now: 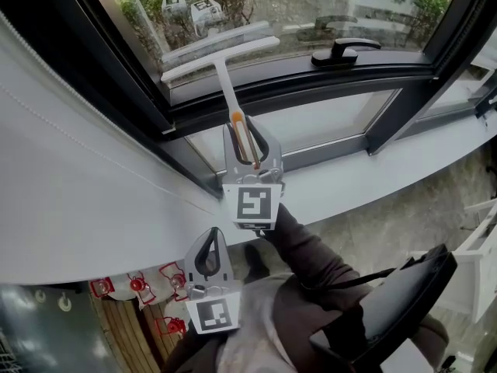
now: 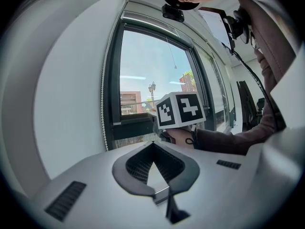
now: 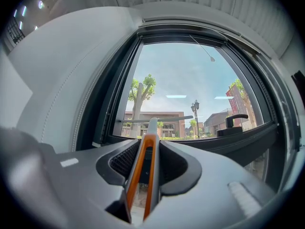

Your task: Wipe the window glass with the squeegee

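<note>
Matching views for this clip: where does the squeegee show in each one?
Head view: squeegee upper centre, handle in the right hand-held gripper.
Right gripper view: squeegee bottom centre, orange handle clamped between the jaws.
Left gripper view: not made out.
Shared landmark, those two views: black window handle, right of the squeegee.

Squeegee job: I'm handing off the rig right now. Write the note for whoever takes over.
Right gripper: jaws shut on the squeegee handle.
Left gripper: jaws shut with nothing in them, held low near the person's body, away from the window.
Squeegee: its blade is at the lower part of the glass, on it or just off it, to the left of the black window handle.
Done: squeegee gripped, blade up at the pane. How much is already wiped can't be told.
Left: wipe the glass.
</note>
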{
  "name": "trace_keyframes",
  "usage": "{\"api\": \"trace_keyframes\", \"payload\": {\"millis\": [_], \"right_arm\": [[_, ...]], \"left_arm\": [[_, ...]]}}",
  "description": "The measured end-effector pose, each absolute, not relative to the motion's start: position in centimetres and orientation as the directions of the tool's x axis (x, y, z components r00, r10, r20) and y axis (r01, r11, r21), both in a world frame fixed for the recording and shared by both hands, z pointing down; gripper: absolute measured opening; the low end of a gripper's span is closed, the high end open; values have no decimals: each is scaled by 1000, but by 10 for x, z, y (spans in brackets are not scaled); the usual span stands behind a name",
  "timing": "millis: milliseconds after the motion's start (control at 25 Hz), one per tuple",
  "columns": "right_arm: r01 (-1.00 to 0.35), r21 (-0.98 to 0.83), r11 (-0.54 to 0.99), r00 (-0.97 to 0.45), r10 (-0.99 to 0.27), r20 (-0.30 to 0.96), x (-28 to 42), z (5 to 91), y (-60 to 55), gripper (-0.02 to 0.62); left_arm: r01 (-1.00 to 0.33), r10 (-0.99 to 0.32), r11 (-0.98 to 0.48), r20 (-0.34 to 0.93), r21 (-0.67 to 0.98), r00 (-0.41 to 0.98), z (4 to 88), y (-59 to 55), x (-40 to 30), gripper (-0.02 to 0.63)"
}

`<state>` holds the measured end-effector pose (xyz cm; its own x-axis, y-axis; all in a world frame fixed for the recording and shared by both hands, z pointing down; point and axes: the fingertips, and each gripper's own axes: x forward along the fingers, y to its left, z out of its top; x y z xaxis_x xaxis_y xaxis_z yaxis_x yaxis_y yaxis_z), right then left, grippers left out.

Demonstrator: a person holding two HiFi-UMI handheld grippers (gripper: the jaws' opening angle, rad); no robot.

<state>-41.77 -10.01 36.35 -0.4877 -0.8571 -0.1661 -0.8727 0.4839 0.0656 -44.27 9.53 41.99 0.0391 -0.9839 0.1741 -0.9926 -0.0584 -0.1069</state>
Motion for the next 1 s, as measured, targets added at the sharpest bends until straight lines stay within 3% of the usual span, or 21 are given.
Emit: {"api": "trace_keyframes", "payload": {"millis": [600, 1000], "right_arm": [[-871, 35, 489, -491, -868, -82, -416, 403, -96, 131], [-847, -26, 530, -526, -845, -94, -409, 409, -94, 132]], "left_arm": [[-989, -979, -88, 192, -123, 63, 422, 102, -438, 0], [-985, -975, -97, 212, -145, 65, 425, 105, -429, 0]]}}
